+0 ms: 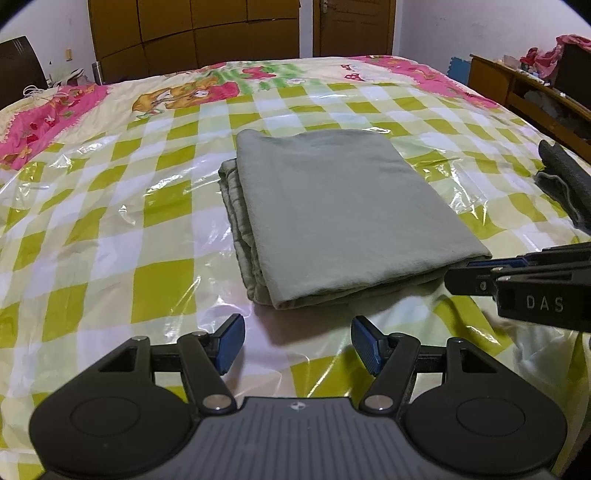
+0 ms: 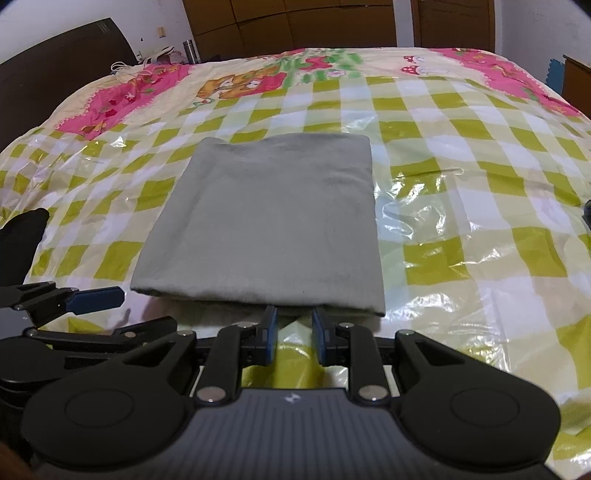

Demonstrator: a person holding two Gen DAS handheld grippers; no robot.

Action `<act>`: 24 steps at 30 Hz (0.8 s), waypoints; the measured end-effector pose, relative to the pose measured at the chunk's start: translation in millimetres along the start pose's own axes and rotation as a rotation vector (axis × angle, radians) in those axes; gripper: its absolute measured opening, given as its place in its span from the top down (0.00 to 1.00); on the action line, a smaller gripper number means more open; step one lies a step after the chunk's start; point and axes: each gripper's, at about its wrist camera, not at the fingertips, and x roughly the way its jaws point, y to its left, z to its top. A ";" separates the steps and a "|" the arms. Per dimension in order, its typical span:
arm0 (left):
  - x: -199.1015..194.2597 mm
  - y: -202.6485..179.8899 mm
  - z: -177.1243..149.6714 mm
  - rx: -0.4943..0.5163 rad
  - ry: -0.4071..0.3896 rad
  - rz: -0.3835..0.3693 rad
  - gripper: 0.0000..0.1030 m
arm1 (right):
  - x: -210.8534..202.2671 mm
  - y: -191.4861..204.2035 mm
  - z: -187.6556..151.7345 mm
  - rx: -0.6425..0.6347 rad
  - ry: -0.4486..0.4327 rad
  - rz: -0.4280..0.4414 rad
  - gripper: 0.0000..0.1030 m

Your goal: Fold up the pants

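Grey-green pants (image 1: 332, 214) lie folded into a flat rectangle in the middle of the bed, with their stacked layers showing along the left side. My left gripper (image 1: 297, 332) hovers just short of the near edge, its jaws wide open and nothing between them. In the right wrist view the pants (image 2: 266, 221) fill the centre. My right gripper (image 2: 294, 321) has its tips at their near edge, the jaws a narrow gap apart, and I see no cloth pinched between the pads. From the left wrist view the right gripper (image 1: 476, 273) sits beside the pants' near right corner.
The bed (image 1: 110, 221) has a green-and-white checked cover under crinkled clear plastic. A dark gloved hand (image 1: 565, 184) shows at the right edge. A wooden shelf (image 1: 517, 85) stands to the right of the bed, a wardrobe (image 1: 192, 33) behind it, and a dark headboard (image 2: 55, 59) to the left.
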 end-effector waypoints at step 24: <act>-10.6 0.3 -15.5 -0.060 0.006 0.019 0.12 | -13.5 21.5 -31.5 -0.017 0.020 0.016 0.78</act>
